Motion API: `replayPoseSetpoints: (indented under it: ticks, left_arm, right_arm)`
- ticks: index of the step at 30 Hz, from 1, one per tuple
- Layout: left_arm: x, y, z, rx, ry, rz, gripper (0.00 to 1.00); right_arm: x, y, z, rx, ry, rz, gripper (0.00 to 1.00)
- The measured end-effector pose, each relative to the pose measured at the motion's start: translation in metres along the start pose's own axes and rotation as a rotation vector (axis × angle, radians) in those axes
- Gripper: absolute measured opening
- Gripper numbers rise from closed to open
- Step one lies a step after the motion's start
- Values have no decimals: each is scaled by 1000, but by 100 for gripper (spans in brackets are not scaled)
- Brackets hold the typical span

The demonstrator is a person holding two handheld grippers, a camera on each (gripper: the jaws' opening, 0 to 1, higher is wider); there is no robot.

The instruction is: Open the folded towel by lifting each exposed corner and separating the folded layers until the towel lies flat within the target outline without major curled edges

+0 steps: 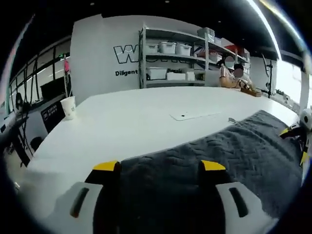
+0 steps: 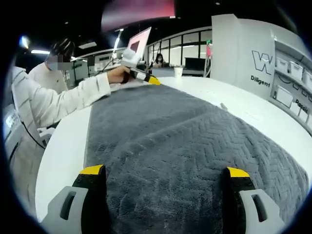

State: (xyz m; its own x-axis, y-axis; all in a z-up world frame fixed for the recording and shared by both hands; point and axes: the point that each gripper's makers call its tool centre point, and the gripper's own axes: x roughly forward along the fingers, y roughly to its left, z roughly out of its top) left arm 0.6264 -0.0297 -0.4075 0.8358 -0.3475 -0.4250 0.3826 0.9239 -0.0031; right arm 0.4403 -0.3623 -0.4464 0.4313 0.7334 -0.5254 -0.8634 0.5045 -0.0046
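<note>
While the dark grey towel with a woven zigzag pattern (image 2: 185, 146) lies spread on the white table (image 1: 131, 122), keep both pairs of jaws released and wide over its ends, and smooth any curled edge outward. Near its far edge lie a flat white sheet (image 1: 194, 115) and a paper cup (image 1: 68, 107).

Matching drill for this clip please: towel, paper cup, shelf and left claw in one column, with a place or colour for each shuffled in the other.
1. towel
2. cup
3. shelf
4. left claw

A. against the back wall, holding white bins
B. at the towel's far end, in the person's hand
C. dark grey, spread on the table
D. white, near the table's left edge

Pairs: 1-C, 2-D, 3-A, 4-B
</note>
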Motion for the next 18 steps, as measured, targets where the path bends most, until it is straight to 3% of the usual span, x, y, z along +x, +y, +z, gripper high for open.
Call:
replayPoseSetpoints:
  ticks: [4,7,11,15,18]
  left_arm:
    - [-1,-25,-2,34,27,-75,86]
    - [-1,-39,-7,80,74,-99,94]
    - [1,-55,-10,102,83,-140,94]
    - [2,-74,-18,75,100,-229,97]
    - [-1,-92,-32,147,161,-307,99]
  right_arm:
    - [0,-1,0,0,-1,0,100]
    - [0,-1,0,0,-1,0,100]
    - [0,-2,0,0,-2,0,100]
    - [0,-2,0,0,-5,0,100]
    - [0,-2,0,0,-5,0,100]
